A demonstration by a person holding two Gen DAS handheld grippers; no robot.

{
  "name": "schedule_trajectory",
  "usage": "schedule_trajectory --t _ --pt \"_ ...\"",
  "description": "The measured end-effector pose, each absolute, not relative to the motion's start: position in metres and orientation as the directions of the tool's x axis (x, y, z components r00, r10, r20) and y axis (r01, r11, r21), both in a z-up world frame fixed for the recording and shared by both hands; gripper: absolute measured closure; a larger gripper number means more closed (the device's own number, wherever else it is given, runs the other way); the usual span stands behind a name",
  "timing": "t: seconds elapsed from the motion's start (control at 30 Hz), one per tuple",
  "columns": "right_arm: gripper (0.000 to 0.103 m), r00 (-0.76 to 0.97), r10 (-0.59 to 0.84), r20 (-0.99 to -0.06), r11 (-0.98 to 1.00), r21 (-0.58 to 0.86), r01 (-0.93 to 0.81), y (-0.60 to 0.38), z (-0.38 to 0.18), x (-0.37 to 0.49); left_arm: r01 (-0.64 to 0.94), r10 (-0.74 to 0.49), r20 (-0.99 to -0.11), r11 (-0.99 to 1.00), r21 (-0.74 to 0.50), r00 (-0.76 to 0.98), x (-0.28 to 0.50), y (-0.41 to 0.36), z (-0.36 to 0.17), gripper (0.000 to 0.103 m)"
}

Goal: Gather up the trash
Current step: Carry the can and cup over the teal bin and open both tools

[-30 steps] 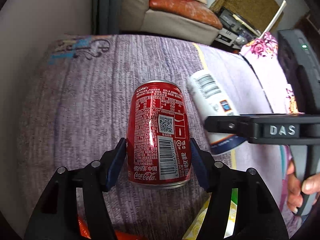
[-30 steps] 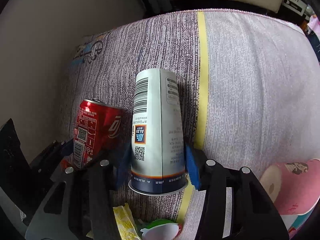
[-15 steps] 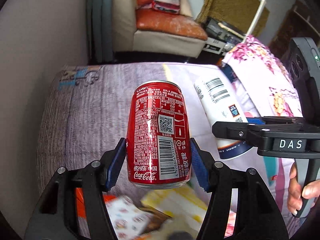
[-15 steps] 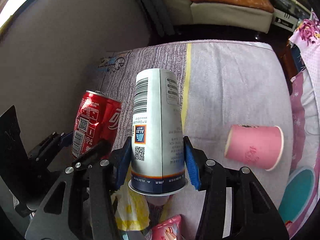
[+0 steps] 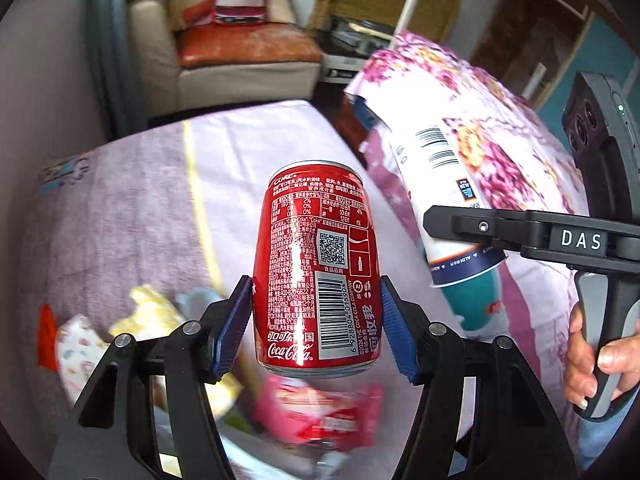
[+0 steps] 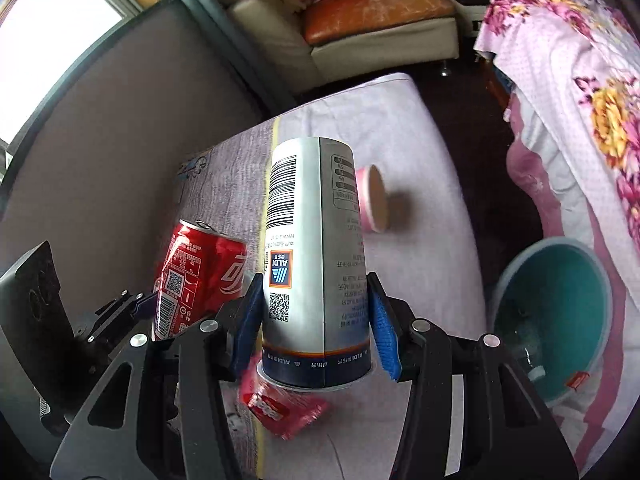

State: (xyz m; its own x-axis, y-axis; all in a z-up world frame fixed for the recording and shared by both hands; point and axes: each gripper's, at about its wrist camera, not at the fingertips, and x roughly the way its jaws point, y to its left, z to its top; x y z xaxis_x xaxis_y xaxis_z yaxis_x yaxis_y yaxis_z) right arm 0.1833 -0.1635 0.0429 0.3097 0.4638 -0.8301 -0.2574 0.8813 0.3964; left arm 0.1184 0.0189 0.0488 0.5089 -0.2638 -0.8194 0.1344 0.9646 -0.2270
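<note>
My left gripper [image 5: 316, 320] is shut on a red Coca-Cola can [image 5: 318, 264] and holds it upright, well above the table. My right gripper [image 6: 316, 320] is shut on a white ALDI paper cup [image 6: 314, 264], held upside down above the table. The can also shows in the right wrist view [image 6: 196, 276], and the cup in the left wrist view [image 5: 444, 208]. A teal bin [image 6: 556, 312] stands on the floor to the right of the table. A pink paper cup [image 6: 372, 198] lies on its side on the table. A red wrapper [image 6: 280, 408] lies below the held cup.
The table has a purple-and-white striped cloth [image 6: 432, 184]. Yellow and white wrappers [image 5: 144, 312] lie on it at the left. A bed with a floral cover [image 6: 580, 80] is to the right. A sofa [image 6: 360, 20] stands beyond the table. A wall [image 6: 100, 140] runs along the left.
Both grippers have risen high above the table with the can and the cup still held. More of the table, the wrappers, the pink cup and the teal bin have come into view.
</note>
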Motion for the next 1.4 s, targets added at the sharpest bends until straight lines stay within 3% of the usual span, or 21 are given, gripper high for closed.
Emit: schedule_trajectory --t 0.27,0.63,1.2,1.4 --pt "0.056 0.397 0.405 -0.824 0.911 0.399 -0.100 -0.281 0.025 0.141 0.255 -0.341 -0.840 0.934 -0.251 0.423 0.117 -0.077 0.021 0.040" --pt "0.055 0.461 0.317 -0.829 0.915 0.395 0.082 -0.389 -0.011 0.125 0.366 -0.343 -0.881 0.905 -0.217 0.326 0.130 -0.175 -0.015 0.040" --pt "0.055 0.425 0.288 -0.858 0.894 0.400 0.202 -0.442 -0.053 0.142 0.417 -0.330 -0.920 0.882 -0.221 0.211 0.167 -0.242 -0.066 0.039" --pt "0.055 0.412 0.283 -0.866 0.894 0.394 0.213 -0.444 -0.058 0.144 0.411 -0.335 -0.918 0.883 -0.228 0.210 0.167 -0.240 -0.068 0.028"
